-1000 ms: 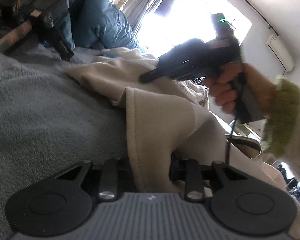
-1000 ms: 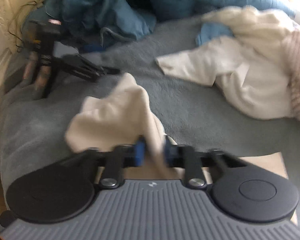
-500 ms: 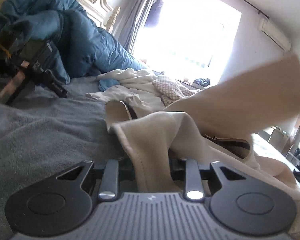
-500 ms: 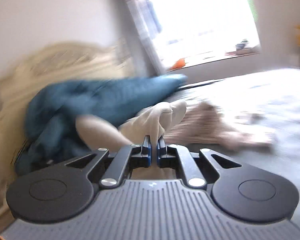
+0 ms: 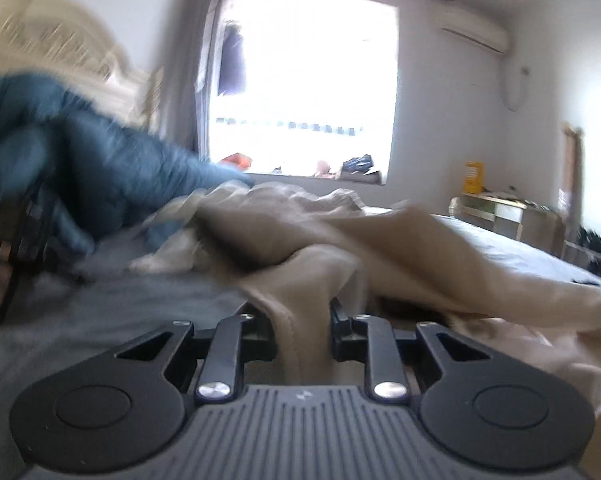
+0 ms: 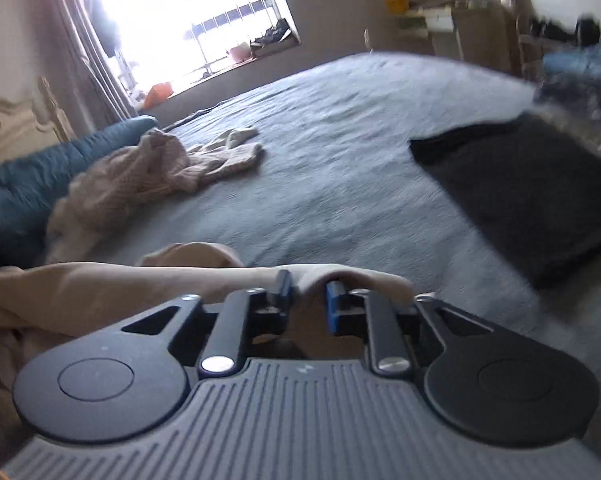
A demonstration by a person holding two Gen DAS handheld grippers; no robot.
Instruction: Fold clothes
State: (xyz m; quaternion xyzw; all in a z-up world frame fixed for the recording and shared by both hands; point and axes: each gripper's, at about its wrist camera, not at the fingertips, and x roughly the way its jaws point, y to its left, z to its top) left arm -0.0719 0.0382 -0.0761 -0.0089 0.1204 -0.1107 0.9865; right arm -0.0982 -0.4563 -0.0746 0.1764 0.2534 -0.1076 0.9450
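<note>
A beige garment (image 5: 400,256) lies stretched and rumpled over the grey bed cover (image 5: 148,300). My left gripper (image 5: 303,320) is shut on a thick fold of it that runs between the jaws. In the right wrist view the same beige garment (image 6: 100,292) trails off to the left, and my right gripper (image 6: 307,300) is shut on another bunched edge of it, low over the bed (image 6: 360,152). The fingertips are partly covered by cloth in both views.
A pile of pale knit and white clothes (image 6: 156,168) lies near a blue duvet (image 6: 24,192) at the headboard side. A folded dark garment (image 6: 532,192) sits on the bed at the right. A black tripod-like stand (image 5: 16,248) is at the left. Desk (image 5: 504,216) beyond.
Both grippers have swung round with the beige garment, pulling it out across the bed. The right view has dropped from facing the headboard to looking low over the open bed.
</note>
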